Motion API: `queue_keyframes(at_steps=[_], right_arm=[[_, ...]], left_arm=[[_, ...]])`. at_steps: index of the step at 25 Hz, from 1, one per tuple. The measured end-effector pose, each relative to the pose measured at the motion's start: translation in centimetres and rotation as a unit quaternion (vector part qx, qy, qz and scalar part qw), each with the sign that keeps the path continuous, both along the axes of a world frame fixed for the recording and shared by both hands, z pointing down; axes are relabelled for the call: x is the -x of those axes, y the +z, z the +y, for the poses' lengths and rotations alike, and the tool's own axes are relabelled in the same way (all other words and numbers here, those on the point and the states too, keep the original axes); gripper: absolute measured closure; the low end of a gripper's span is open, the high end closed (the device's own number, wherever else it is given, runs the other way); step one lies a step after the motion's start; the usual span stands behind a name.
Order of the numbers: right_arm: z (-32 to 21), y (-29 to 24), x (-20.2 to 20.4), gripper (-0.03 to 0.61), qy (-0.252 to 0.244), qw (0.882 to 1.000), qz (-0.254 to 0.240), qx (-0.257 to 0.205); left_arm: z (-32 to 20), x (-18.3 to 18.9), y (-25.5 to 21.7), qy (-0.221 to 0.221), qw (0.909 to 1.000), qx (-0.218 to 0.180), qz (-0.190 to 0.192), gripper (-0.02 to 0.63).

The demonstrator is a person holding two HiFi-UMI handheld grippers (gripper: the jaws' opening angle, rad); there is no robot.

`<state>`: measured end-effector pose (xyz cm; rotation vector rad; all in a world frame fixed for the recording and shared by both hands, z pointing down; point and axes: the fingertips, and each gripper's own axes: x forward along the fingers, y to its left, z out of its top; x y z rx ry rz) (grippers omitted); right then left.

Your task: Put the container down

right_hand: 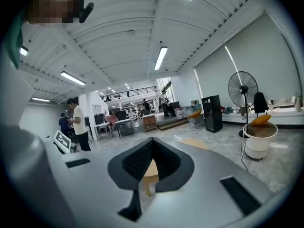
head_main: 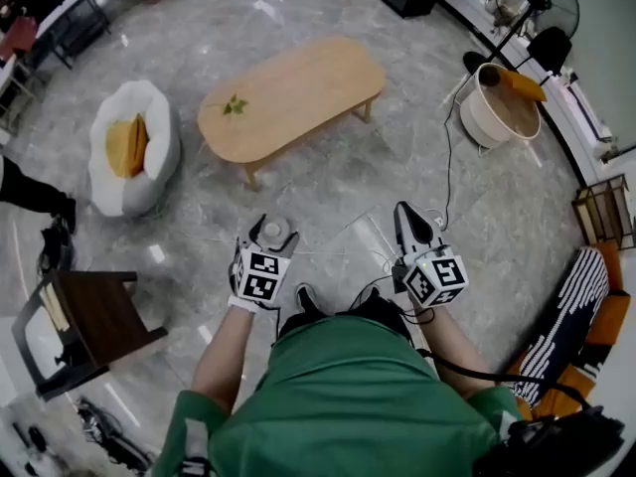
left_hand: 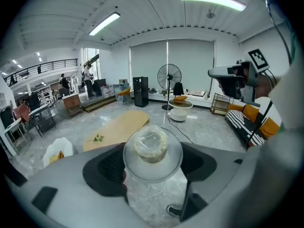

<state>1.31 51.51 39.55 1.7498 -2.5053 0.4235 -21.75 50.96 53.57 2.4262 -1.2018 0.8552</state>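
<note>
Grey marble floor (head_main: 328, 192) spreads under a person in a green shirt (head_main: 348, 396), whose two bare forearms reach forward from the body, bent at the elbows. They carry the grippers side by side, apart from each other, above the floor.

The left gripper (head_main: 272, 235) points forward and roughly level. Its jaws stand wide, one on each side of a clear round container (left_hand: 152, 151), which they hold clear of the floor. The container's wide round face is turned back toward the gripper's own camera, with a narrower round part showing through it. It has no long side that I can make out, and its exact tilt is unclear.

The right gripper (head_main: 409, 217) also points forward; its jaws meet at the tips with nothing between them.

Farther ahead stands an oval wooden table (head_main: 291, 95), with a white tub (head_main: 500, 107) off to its right.
</note>
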Motion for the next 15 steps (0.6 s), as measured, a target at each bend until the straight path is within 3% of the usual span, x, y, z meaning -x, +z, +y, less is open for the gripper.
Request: queue_keyframes(at_steps=[7,15], right_arm=[[-0.5,-0.5,1.5,0.565,0.003,1.0,0.011,-0.004],[-4.6,1.2,-0.1,0.565,-0.009,1.0,-0.009,0.006]], left_arm=[[-1.3,1.6,0.8,-0.008,0.9998,0.01,0.015,0.268],[-4.5,-1.2,0.5,-0.008,0.9998,-0.001,0.018,0.268]])
